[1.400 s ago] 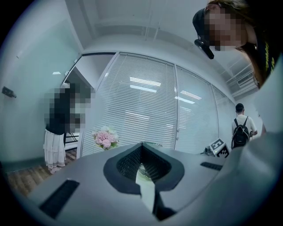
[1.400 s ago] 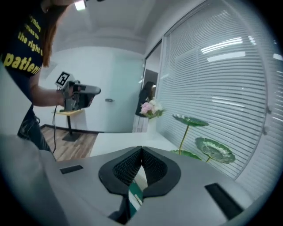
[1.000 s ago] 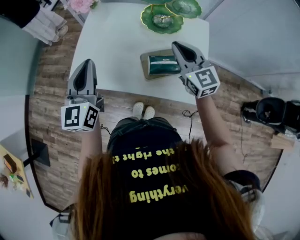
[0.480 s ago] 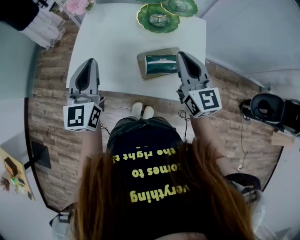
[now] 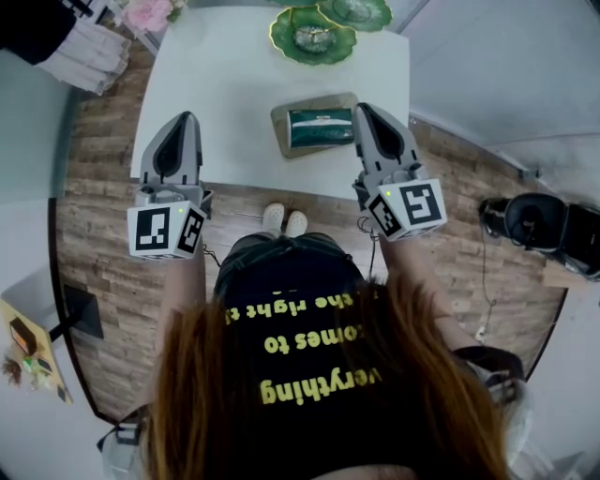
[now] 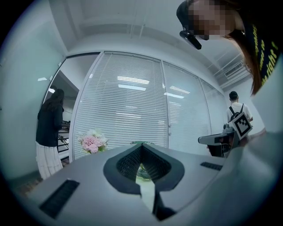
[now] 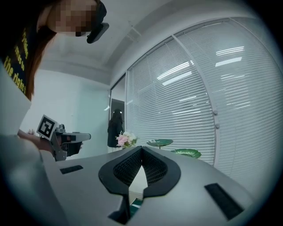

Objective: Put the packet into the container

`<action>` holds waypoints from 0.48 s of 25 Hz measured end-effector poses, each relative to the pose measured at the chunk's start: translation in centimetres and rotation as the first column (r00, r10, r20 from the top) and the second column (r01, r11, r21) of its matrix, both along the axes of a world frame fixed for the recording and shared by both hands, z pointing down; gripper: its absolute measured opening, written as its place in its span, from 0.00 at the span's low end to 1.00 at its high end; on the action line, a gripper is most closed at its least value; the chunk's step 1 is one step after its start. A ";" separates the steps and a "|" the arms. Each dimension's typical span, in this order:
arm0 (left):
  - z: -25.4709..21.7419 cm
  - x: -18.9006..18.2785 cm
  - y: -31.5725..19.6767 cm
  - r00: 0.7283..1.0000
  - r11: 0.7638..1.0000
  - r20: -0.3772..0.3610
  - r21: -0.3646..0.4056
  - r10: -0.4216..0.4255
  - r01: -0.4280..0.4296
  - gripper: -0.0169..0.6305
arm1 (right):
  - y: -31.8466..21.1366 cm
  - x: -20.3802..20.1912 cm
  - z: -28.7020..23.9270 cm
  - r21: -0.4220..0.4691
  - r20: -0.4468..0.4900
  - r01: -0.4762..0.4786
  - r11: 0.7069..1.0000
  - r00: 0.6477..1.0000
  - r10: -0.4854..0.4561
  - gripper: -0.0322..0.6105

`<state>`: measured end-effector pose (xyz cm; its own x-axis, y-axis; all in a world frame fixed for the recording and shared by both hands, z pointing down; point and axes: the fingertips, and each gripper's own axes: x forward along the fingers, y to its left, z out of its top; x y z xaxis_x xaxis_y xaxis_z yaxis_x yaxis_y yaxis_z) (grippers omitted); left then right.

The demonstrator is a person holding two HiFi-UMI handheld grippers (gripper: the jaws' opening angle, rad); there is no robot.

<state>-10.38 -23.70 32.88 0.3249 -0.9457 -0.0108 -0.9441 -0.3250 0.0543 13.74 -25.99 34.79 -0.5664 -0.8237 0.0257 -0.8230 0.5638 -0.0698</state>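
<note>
Two grippers hang level over the near edge of the white table [image 5: 225, 94], and both are clenched on nothing. In the left gripper view the jaw tips of the left gripper [image 5: 185, 117] meet, with only tabletop showing through the notch behind them. The right gripper [image 5: 360, 107] looks the same in its own view, tips pressed together and empty.

The dark green packet [image 5: 322, 128] lies flat inside the tan container [image 5: 281, 146], which sits toward the near right part of the table. Its edges seem to fall within the container's rim, so I judge the placing itself done. What is left, at most, is to draw the hands clear, or to nudge the packet if it is not seated flat; the pictures do not show that closely.

The right gripper is just beside the container at its three o'clock, apart from it as far as I can tell. The left gripper is well apart at nine o'clock.

Two green leaf-shaped dishes [image 5: 312, 36] stand at the container's twelve o'clock by the far edge, and pink flowers [image 5: 148, 11] at eleven o'clock, off the table's far corner. A bystander [image 5: 56, 37] stands at ten o'clock, and dark equipment [image 5: 539, 220] lies on the floor at four o'clock. None of these crowds the container.
</note>
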 end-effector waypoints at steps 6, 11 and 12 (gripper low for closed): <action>0.0 -0.1 -0.2 1.000 1.000 0.001 -0.003 0.000 0.000 0.03 | -0.2 0.0 0.1 0.007 -0.019 0.003 1.000 1.000 -0.002 0.08; -0.1 -0.3 -0.3 1.000 1.000 -0.007 -0.001 0.001 -0.001 0.03 | -0.3 0.1 -0.1 -0.009 0.027 0.002 1.000 1.000 -0.001 0.08; -0.1 -0.3 -0.3 1.000 1.000 -0.008 -0.001 0.001 -0.001 0.03 | -0.4 0.2 -0.2 -0.014 0.041 -0.001 1.000 0.999 0.001 0.08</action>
